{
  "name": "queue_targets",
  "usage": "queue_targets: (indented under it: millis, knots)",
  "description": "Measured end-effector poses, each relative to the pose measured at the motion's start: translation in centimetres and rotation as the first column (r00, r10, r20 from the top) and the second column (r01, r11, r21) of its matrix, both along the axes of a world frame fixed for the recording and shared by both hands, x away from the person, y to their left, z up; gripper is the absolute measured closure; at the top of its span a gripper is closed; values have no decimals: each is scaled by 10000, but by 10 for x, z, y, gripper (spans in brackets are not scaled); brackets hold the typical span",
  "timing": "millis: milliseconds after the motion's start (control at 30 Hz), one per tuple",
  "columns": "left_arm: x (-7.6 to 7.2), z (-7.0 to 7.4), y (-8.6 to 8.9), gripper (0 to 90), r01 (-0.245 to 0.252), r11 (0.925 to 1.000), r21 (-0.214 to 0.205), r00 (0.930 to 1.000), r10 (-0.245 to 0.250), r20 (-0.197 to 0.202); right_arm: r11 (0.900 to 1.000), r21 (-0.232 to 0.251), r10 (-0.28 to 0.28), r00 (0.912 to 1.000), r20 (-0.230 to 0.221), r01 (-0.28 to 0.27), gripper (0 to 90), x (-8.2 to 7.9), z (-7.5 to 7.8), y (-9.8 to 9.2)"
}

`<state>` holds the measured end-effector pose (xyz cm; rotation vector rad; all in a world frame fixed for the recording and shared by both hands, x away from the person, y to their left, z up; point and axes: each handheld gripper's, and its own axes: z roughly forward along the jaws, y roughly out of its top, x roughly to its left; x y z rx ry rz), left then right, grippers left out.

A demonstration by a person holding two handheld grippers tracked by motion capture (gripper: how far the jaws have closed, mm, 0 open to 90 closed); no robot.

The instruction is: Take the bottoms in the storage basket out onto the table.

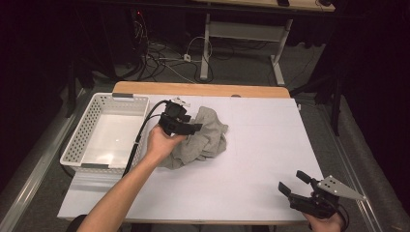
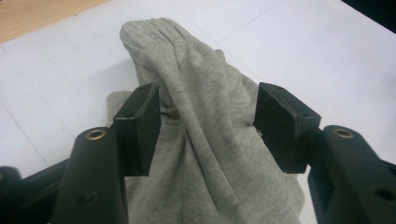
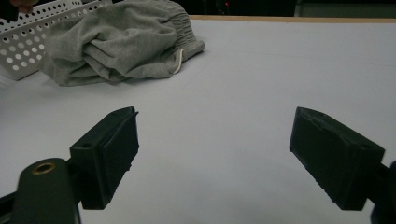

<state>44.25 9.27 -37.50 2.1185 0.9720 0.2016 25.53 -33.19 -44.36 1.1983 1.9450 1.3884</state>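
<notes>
Loose grip on the crumpled grey knit garment (image 2: 205,140)!
Your left gripper (image 2: 208,119) straddles a fold, jaws apart, not pinching; lift now and it slips. Right gripper (image 3: 229,156) idles open.

Dim surroundings, evenly lit, soft close-ups.

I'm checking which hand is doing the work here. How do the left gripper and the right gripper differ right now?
The left gripper is over the grey garment, a ridge of cloth between its jaws, while the right gripper has nothing but bare white table between its jaws. The left gripper is near the white basket; the right gripper sits at the table's near right corner, apart from the garment. Both have black jaws standing open.
</notes>
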Motion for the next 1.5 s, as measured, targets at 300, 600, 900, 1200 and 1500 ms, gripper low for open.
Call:
queue_targets:
  millis: [300,600,900,1200,1500]
  knots:
    - [-8,5,6,399,135,9995,-284,9998,-132,117,10000,15,-38,10000,8,38,160,0,0,0]
    - [-13,9,12,399,114,9995,-301,9997,-108,200,9997,215,-125,9998,-132,127,161,0,0,-1]
    - [-21,15,23,399,28,9987,-506,9987,-2,510,9998,153,-105,9999,-28,105,161,-1,0,-1]
    - [-29,21,38,398,-28,9972,-752,9970,85,764,9998,160,-119,9999,-51,120,161,0,0,-1]
    - [-36,19,52,398,-200,9965,-814,9952,277,941,9998,122,-154,9999,-40,155,161,-1,0,0]
